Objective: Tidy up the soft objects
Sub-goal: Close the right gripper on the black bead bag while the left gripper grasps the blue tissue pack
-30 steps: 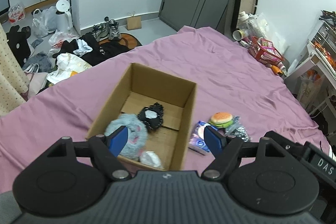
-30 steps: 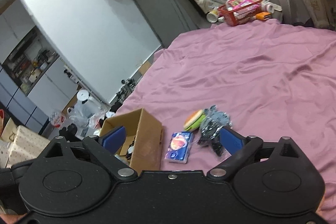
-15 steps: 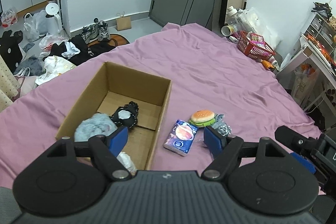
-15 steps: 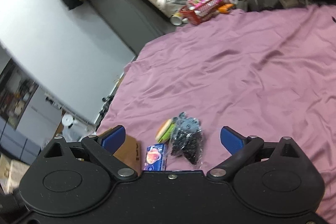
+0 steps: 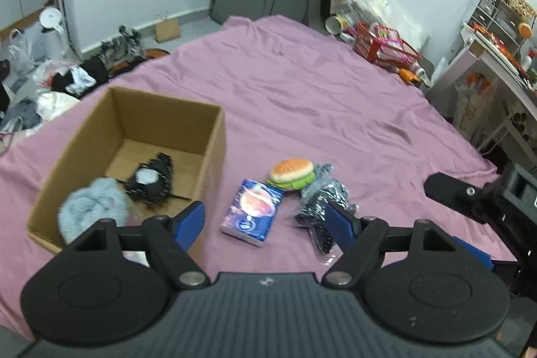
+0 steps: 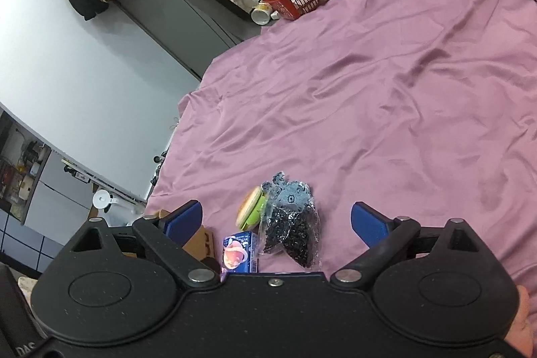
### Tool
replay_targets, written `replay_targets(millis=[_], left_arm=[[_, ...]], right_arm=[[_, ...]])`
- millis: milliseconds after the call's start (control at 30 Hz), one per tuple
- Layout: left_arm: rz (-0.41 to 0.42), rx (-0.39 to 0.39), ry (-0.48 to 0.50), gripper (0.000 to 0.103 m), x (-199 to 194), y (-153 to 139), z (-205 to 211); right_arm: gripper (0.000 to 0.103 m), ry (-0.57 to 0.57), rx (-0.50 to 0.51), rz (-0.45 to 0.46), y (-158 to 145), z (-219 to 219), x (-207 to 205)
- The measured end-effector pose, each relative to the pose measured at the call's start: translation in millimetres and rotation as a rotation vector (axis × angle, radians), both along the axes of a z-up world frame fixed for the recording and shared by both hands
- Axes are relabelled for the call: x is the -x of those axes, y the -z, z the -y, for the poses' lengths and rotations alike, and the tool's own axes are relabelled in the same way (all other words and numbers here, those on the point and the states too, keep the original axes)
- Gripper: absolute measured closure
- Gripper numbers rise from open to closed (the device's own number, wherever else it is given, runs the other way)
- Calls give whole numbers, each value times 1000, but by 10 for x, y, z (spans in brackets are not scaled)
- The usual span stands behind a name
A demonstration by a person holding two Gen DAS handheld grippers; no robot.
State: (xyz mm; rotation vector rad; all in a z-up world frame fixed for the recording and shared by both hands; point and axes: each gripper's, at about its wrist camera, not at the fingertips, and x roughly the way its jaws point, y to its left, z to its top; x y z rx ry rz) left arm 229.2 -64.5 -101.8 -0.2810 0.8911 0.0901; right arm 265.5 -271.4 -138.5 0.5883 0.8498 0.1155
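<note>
Only our left view looks into the cardboard box (image 5: 134, 136), holding a grey plush (image 5: 92, 207); both grippers' jaws gape empty; burger toy (image 6: 250, 207), tissue pack (image 6: 240, 252) lie on the bed (image 6: 386, 109).

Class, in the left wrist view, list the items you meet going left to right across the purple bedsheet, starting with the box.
Open brown cardboard box → blue rectangular tissue packet → squishy toy hamburger → crinkly clear bag of black bits.

left tool (image 5: 265, 220) shifted from box (image 5: 214, 140) toward tissue pack (image 5: 253, 210)
</note>
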Motion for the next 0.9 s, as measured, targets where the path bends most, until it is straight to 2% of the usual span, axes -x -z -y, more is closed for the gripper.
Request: replay_targets(millis=[100,267,533,700,900], left_arm=[[-16,-3,14,29,-88,114,67],[-45,-13,43,36,-233,287,143],[-91,-66,58,53,-442,561,240],[-135,-126,74,54,-569,715,235],[-235,-182,162,54,-733,886,291]], right_arm=[[9,-1,-28,-30,91,-3,-84],[13,5,-36,-82,242,-9,-175],[14,16,-60,-152,463,-4,-341],[14,2,-55,-186,567,-43,-424],[14,-12,-42,-230,719,-128,-493]])
